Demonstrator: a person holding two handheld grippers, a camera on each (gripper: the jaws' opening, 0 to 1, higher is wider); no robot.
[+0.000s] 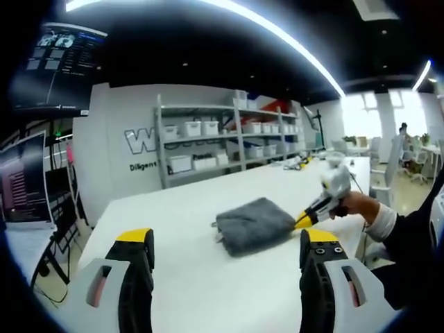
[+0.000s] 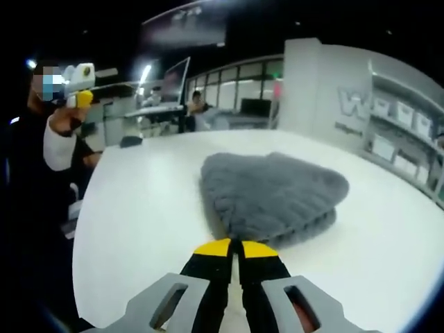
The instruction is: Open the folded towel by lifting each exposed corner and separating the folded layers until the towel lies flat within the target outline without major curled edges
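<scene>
The white table (image 1: 208,208) lies broad before me, with the grey folded towel (image 2: 274,191) near its middle, still fully folded. My right gripper (image 2: 234,248) sits at the towel's near edge, jaws pressed together, perhaps just touching it; I cannot tell if they pinch a layer. My left gripper (image 1: 229,243) hangs back, spread wide. I judge the first corner lift is next, needing one layer only.

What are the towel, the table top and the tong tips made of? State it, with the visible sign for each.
Towel: grey plush fabric, likely microfiber or terry; fuzzy pile, soft rounded folds.
Table: smooth white top, probably laminate; even, with a faint sheen.
Right tongs, shut at the towel's near edge: yellow tips on black, likely plastic or rubber; matte.
</scene>
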